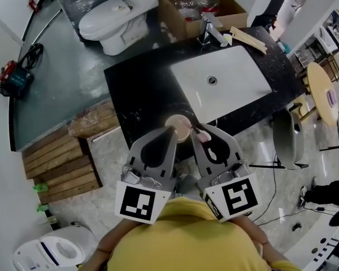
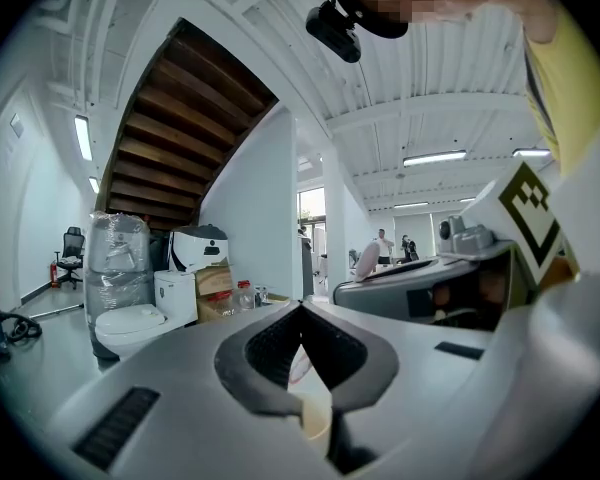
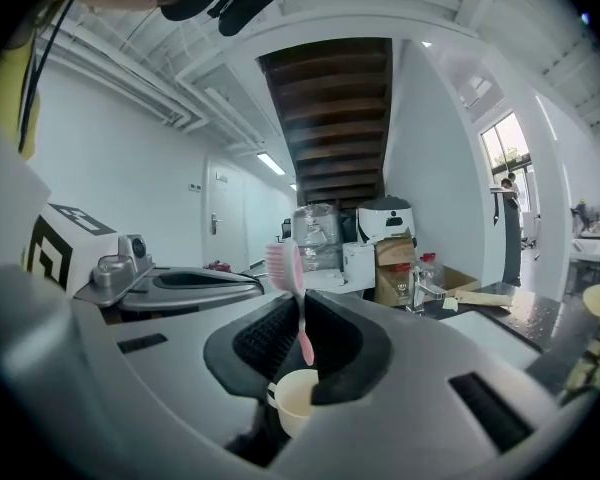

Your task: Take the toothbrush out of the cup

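No word, brand or number is showing clearly enough to read. The cube (image 1: 138, 203) on the left tongs (image 1: 170, 131) and the cube (image 1: 235, 196) on the right tongs (image 1: 200, 131) are showing only black-and-white square patterns, not letters.

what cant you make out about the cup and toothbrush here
Inside of the cup: head view, too small, and the left tongs overlap its edge.
Lower half of the cup: both gripper views, hidden behind the tongs' own bodies.
The toothbrush: head view shows only a pink sliver; the right tongs cover the rest.
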`<action>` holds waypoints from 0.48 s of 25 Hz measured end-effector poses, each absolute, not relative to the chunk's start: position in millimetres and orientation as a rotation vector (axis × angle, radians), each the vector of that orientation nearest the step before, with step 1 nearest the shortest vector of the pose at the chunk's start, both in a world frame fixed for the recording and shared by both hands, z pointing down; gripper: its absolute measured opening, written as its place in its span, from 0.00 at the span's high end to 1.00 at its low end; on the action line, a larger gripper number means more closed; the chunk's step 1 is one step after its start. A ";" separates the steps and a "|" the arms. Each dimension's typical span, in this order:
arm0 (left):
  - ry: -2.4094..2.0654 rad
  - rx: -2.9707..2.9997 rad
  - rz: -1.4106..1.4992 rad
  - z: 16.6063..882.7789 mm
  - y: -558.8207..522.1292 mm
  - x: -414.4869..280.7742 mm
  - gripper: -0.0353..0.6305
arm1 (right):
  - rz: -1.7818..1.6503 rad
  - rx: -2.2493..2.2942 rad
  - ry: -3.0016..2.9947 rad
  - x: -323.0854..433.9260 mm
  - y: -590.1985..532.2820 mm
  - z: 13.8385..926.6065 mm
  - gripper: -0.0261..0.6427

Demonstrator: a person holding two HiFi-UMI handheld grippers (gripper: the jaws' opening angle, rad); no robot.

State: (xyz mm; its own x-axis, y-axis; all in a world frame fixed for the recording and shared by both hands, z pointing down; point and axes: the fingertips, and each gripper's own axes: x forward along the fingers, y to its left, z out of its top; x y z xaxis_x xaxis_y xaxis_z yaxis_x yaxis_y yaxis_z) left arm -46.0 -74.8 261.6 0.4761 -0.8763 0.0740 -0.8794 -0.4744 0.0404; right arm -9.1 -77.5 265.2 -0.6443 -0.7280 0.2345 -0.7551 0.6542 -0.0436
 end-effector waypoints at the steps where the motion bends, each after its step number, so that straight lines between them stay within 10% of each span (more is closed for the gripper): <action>1: -1.570 2.638 0.065 260.4 -73.8 -46.0 0.93 | 0.200 1.207 -2.675 -9.4 -75.5 263.6 0.91; 12: -1.563 2.658 0.042 248.4 -64.6 -43.0 0.93 | 0.179 1.230 -2.675 -1.5 -64.0 250.6 0.91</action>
